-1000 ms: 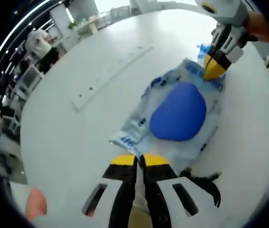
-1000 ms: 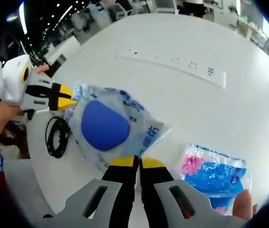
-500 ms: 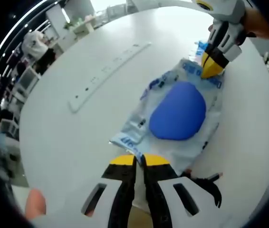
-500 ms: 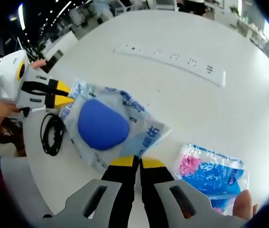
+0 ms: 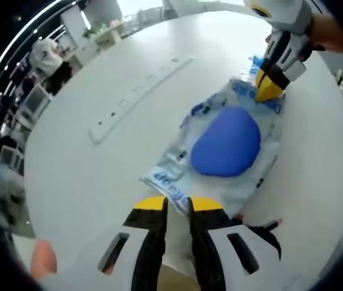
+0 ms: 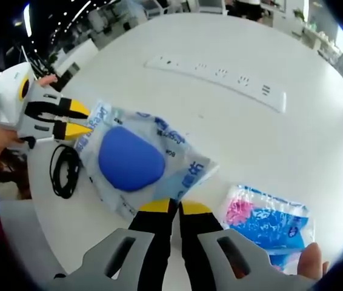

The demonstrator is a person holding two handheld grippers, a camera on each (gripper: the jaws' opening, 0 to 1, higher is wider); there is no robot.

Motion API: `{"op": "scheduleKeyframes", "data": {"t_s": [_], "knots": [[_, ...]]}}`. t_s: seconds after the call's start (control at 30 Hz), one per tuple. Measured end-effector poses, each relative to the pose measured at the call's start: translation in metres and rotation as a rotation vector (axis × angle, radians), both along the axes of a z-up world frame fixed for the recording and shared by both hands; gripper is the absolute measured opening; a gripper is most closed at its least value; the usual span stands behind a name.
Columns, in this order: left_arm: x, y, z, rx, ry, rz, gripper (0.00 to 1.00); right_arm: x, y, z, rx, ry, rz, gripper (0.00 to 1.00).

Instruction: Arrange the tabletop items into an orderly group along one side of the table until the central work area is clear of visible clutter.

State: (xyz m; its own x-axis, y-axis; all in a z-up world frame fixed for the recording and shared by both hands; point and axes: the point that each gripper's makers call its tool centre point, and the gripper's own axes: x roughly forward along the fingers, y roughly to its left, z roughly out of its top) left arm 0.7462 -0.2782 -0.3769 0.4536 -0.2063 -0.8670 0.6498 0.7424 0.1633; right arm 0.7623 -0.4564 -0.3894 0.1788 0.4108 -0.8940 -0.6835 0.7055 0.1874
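On the white table [image 6: 317,139], going left to right in the right gripper view, the left gripper [image 6: 80,120] is seen with jaws slightly parted around the edge of the clear bag [image 6: 177,167] holding one blue pad [image 6: 130,163]. One black cable [image 6: 65,171] lies beside it. The right gripper [image 6: 173,207] is pressed onto the bag's near edge. One power strip [image 6: 220,76] and one blue-pink packet [image 6: 268,221] are counted. The bag is best slid flat toward the packet, kept taut between both grips.

Blue print marks the clear bag [image 6: 136,163] around the blue pad, but none of it is legible
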Motion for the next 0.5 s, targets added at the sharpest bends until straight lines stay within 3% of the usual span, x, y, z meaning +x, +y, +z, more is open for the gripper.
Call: {"op": "scheduleKeyframes", "data": {"t_s": [0.3,0.5], "knots": [[0.001,-0.005,0.015,-0.048,-0.026,0.020,0.12,-0.003,-0.001,0.001,-0.019,-0.011,0.030,0.06],[0.001,-0.003,0.014,-0.045,-0.035,0.025,0.12,-0.004,0.001,0.000,-0.021,-0.014,0.044,0.06]]}}
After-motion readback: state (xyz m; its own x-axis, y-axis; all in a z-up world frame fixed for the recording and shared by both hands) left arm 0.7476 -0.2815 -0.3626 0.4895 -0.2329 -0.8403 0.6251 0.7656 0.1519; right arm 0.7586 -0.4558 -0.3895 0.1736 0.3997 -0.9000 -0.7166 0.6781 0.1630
